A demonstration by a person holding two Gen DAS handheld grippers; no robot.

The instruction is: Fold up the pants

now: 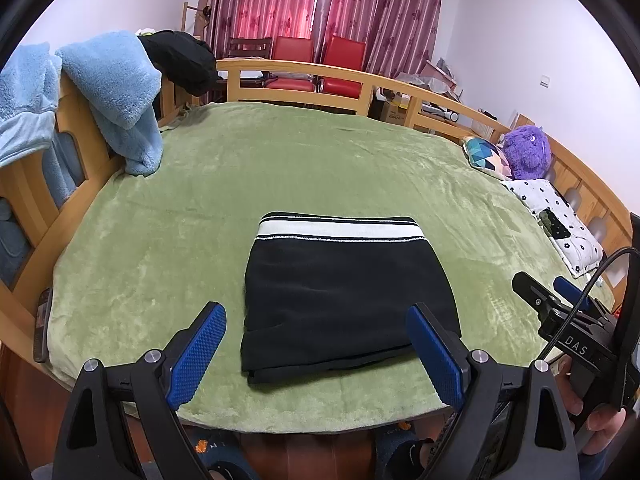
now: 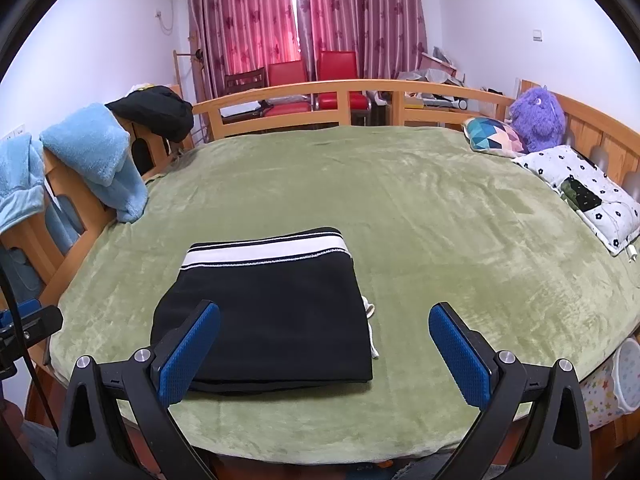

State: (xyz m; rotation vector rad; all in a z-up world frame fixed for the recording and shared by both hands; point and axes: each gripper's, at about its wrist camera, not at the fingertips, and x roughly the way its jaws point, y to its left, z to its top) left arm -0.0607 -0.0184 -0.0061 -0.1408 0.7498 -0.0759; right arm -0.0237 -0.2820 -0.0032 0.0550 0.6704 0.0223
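Black pants (image 1: 344, 292) with a white-striped waistband lie folded into a compact rectangle on the green bed blanket (image 1: 280, 176), near its front edge. They also show in the right wrist view (image 2: 268, 312), with a white drawstring sticking out at their right side. My left gripper (image 1: 316, 356) is open and empty, held above the front edge of the pants. My right gripper (image 2: 324, 356) is open and empty, above the pants' right front corner. The right gripper also shows at the right edge of the left wrist view (image 1: 560, 292).
A wooden bed rail (image 2: 340, 88) rings the bed. Blue fleece (image 1: 116, 88) and a black garment (image 1: 180, 60) hang over the left rail. A purple plush toy (image 2: 538, 118) and pillows (image 2: 584, 196) lie at the right. Red chairs (image 2: 312, 76) stand behind.
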